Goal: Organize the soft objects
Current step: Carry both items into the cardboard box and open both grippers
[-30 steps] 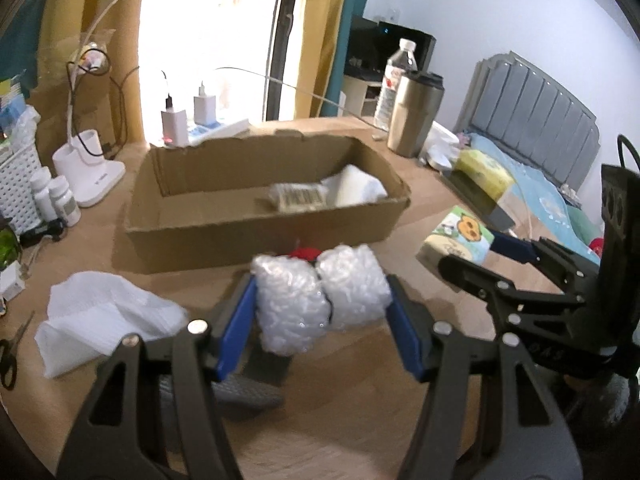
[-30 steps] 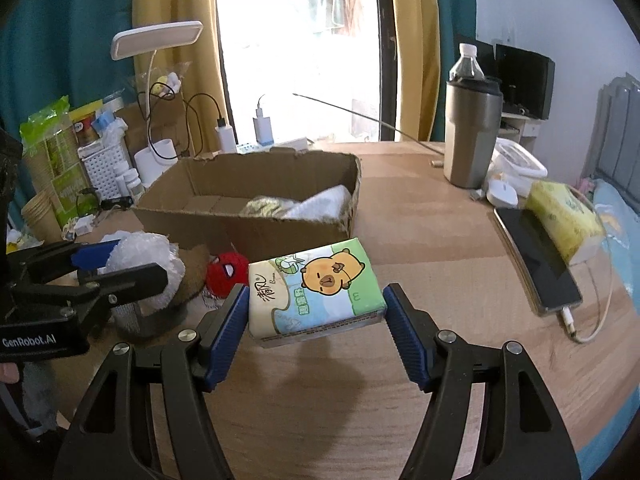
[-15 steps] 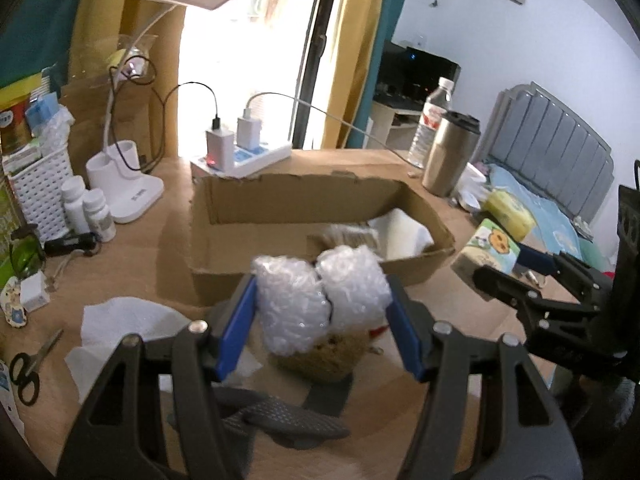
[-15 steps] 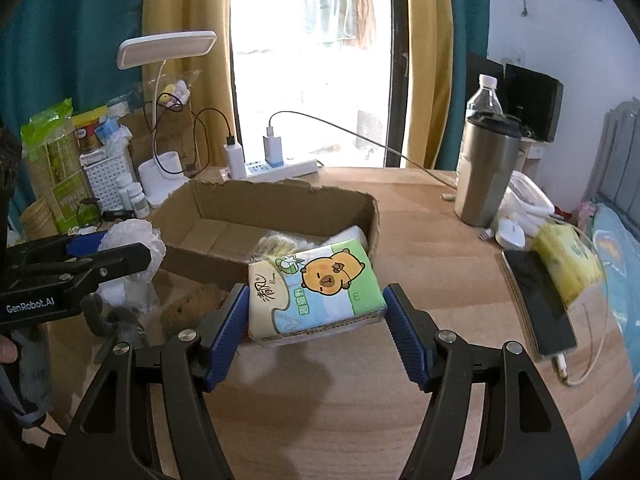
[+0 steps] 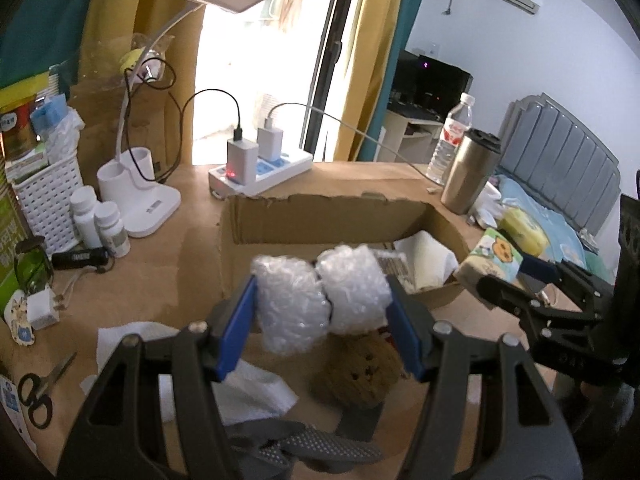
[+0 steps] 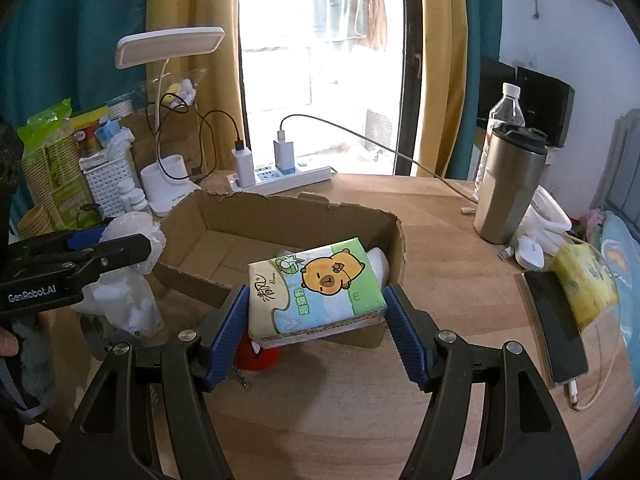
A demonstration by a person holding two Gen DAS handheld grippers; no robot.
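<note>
"GenRobot.AI" marks the left gripper pinching bubble wrap; right gripper fingers pinch capybara tissue pack.

A crumpled wad of clear bubble wrap, folded into two puffy lobes, is clamped between the left gripper's blue jaws, held above the near wall of the open brown cardboard box. The soft tissue pack printed with an orange cartoon capybara sits tilted between the right gripper's jaws, over the box's near right corner. Inside the box, white paper lies at the right end. On the desk in front: a brown plush toy and a red plush toy.
</note>
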